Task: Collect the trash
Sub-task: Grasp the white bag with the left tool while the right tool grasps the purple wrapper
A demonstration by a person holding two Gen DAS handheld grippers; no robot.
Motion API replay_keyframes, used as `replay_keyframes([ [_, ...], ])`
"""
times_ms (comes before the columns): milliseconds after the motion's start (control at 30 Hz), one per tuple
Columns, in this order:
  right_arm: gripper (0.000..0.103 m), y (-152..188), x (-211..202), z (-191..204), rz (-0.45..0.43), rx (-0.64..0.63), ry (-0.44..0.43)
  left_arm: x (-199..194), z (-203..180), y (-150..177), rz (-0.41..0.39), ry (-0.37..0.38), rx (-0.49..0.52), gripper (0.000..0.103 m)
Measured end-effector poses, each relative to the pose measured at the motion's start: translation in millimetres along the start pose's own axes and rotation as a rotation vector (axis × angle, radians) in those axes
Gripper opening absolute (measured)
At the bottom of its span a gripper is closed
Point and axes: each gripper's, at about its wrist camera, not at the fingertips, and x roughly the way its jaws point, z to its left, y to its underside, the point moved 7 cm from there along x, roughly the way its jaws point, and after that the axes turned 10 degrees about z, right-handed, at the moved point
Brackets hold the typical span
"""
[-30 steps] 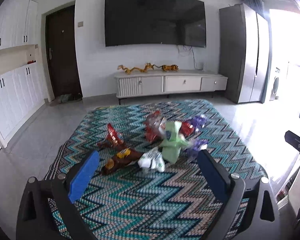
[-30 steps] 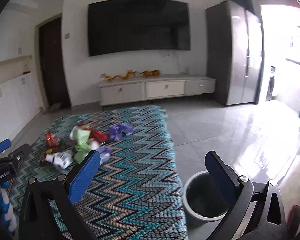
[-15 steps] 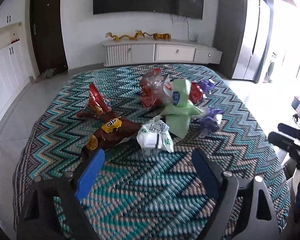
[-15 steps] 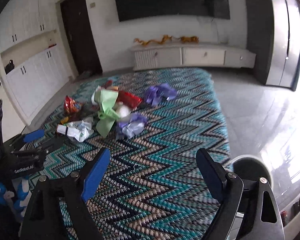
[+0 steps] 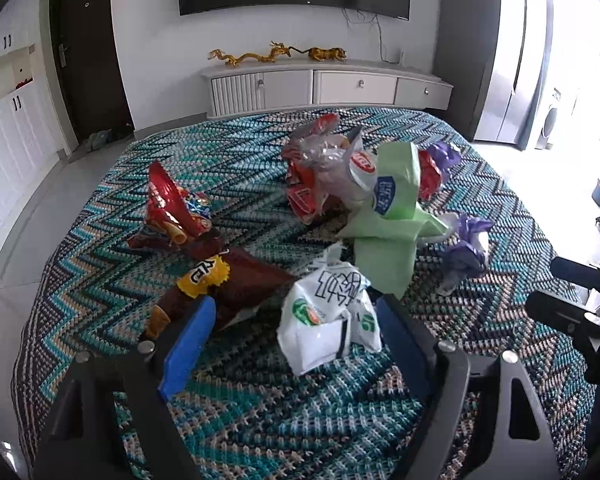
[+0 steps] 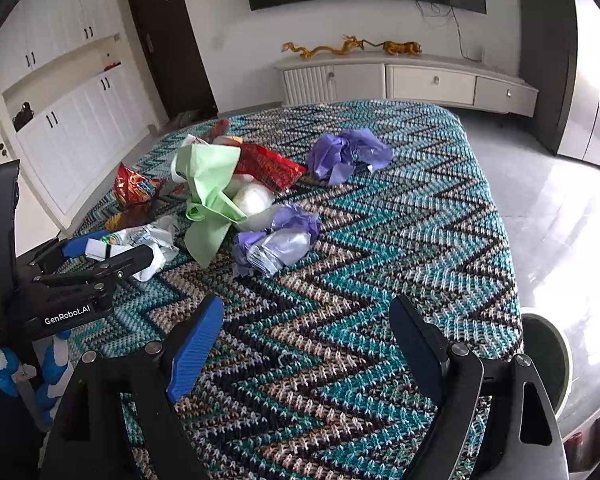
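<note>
A pile of trash lies on a zigzag-patterned cloth (image 5: 260, 412). My left gripper (image 5: 296, 320) is open, its fingers on either side of a crumpled white wrapper (image 5: 328, 316); whether they touch it I cannot tell. A brown snack bag (image 5: 228, 284), a red bag (image 5: 168, 204), a green bag (image 5: 392, 216) and purple wrappers (image 5: 464, 252) lie behind. My right gripper (image 6: 308, 328) is open and empty over the cloth, a little short of a purple wrapper (image 6: 276, 240). The left gripper (image 6: 112, 252) shows at the left of the right wrist view.
A round bin (image 6: 544, 356) stands on the floor off the cloth's right edge. A second purple wrapper (image 6: 348, 154) lies farther back. A low white TV cabinet (image 5: 324, 84) stands against the far wall under a TV. White cupboards (image 6: 76, 120) line the left wall.
Both grippers have moved forward and down toward the pile. The left one now has the white wrapper between its open fingers. The right one has swung left, away from the bin.
</note>
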Motion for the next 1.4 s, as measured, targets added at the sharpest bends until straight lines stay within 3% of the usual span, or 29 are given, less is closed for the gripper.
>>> replay_keyframes([
  [333, 0.085, -1.6, -3.1, 2.9, -0.006, -0.005, -0.011, -0.1, 1.8, 1.9, -0.005, -0.012, -0.008, 0.082],
  [467, 0.085, -9.7, 5.0, 9.1, 0.0, -0.029, -0.025, 1.7, 1.7, -0.7, -0.003, -0.008, -0.001, 0.075],
  [667, 0.085, -32.0, 26.4, 14.8, 0.01, -0.063, -0.051, 8.8, -1.6, -7.7, 0.003, -0.002, 0.01, 0.073],
  [733, 0.085, -39.4, 33.6, 17.9, 0.012, -0.08, -0.049, 11.7, -2.0, -10.4, 0.007, 0.008, 0.009, 0.067],
  [833, 0.085, -47.0, 43.8, 23.3, 0.017, -0.103, -0.056, 17.1, -5.9, -12.3, 0.028, 0.051, 0.005, 0.044],
  [867, 0.082, -48.5, 48.5, 24.0, 0.025, -0.105, -0.059, 18.6, -7.0, -12.4, 0.031, 0.053, 0.005, 0.042],
  [967, 0.056, -47.1, 60.3, 23.2, 0.058, -0.091, -0.087, 16.5, -9.6, -11.6, 0.024, 0.055, 0.009, 0.035],
  [1400, 0.054, -12.1, -3.3, 8.7, -0.037, -0.029, -0.167, -32.8, -33.8, 5.7, -0.018, 0.093, 0.036, 0.03],
])
